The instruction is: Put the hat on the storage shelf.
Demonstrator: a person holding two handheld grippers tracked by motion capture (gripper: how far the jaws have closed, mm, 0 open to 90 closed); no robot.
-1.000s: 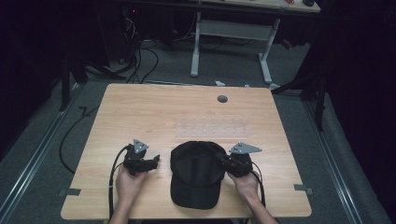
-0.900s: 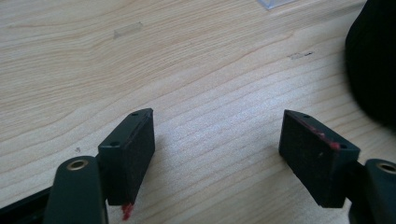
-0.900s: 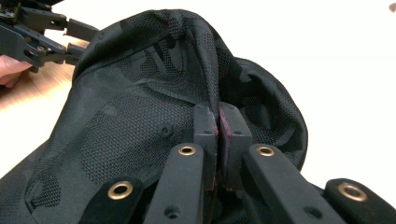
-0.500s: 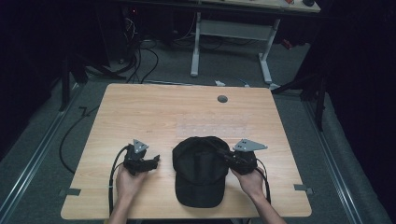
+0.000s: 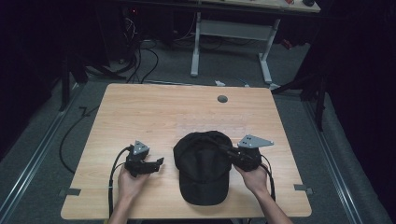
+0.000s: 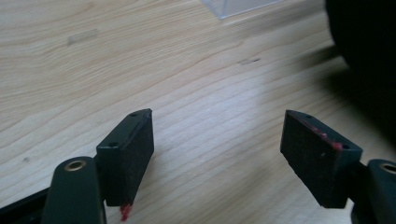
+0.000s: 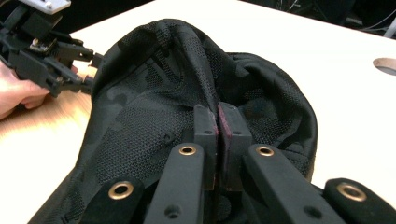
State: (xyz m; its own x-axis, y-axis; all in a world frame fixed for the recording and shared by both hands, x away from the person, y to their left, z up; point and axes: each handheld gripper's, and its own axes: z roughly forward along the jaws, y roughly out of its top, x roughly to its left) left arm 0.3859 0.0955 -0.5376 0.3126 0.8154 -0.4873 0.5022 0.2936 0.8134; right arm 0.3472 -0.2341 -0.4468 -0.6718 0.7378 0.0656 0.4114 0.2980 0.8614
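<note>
Right fingers [image 7: 205, 135] pinched on cap [image 5: 204, 163] fabric at frame centre, left gripper [image 6: 219, 154] apart over bare table [image 5: 154, 112]; I should keep pinch firm, lift slowly.

Cap [image 5: 204, 166] on the surface [image 5: 154, 112], near edge; left gripper [image 5: 158, 163] beside it, right gripper [image 5: 223, 149] on its crown.

one cap [image 5: 204, 165], two claws: left claw [image 5: 159, 163], right claw [image 5: 223, 148]
</note>
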